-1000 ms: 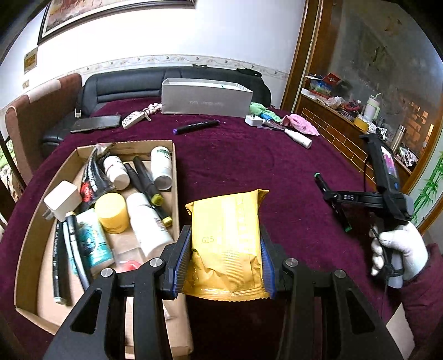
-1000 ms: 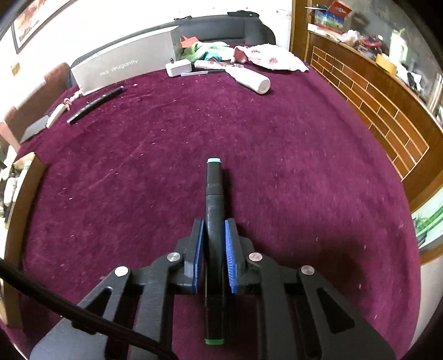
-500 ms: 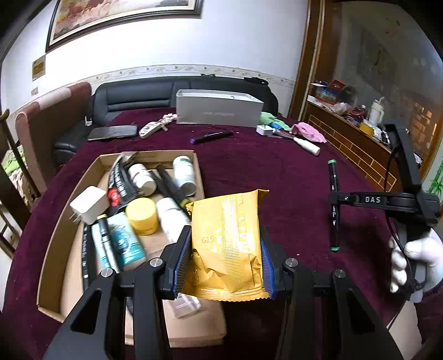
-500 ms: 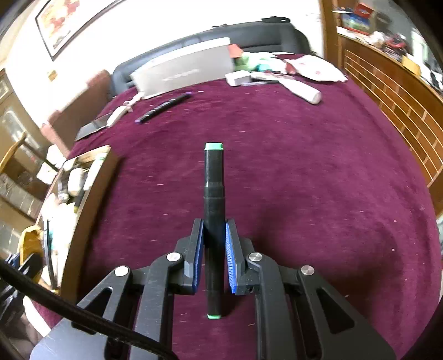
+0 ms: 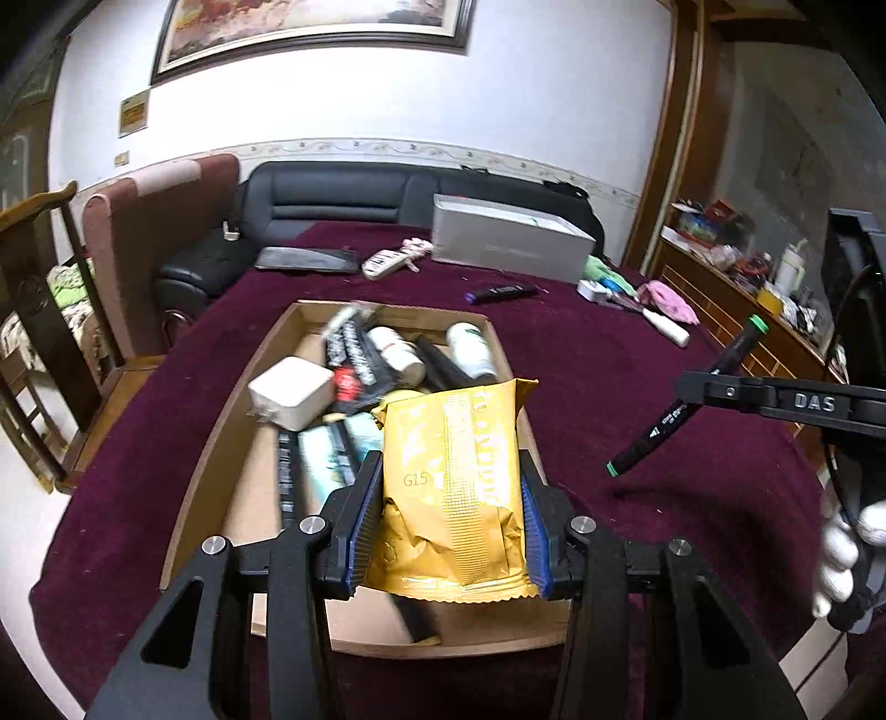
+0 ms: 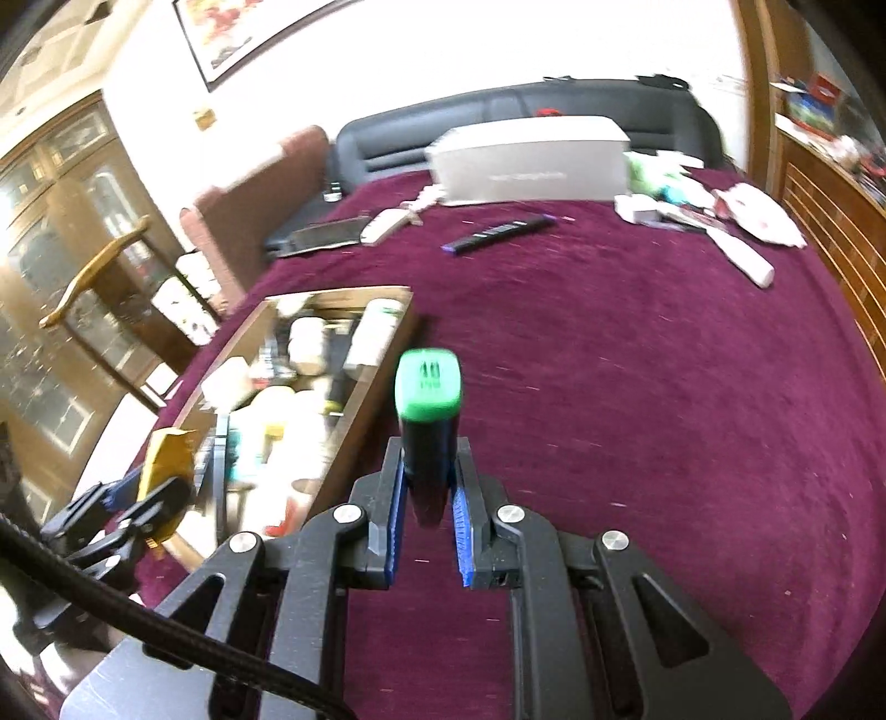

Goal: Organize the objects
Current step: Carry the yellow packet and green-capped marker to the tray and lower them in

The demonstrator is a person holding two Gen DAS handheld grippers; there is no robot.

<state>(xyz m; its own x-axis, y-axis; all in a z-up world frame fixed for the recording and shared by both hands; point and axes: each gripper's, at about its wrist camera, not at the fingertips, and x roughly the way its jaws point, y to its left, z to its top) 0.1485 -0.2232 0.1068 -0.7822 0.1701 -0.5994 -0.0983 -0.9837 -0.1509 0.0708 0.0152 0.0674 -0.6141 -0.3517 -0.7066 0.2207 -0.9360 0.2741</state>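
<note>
while the left gripper (image 5: pixel 451 520) pinches a gold packet (image 5: pixel 454 476) seemingly above the cardboard tray (image 5: pixel 221 421), the right gripper (image 6: pixel 426 493) clamps a green-capped marker (image 6: pixel 427 404).

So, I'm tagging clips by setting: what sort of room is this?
Most likely a home living or dining room: a black leather sofa behind a table with a maroon cloth, a framed painting on the wall, and a wooden sideboard cluttered with household odds and ends.

"G15" on yellow packet (image 5: pixel 451 487); "DAS" on right gripper (image 5: pixel 692 390)
</note>
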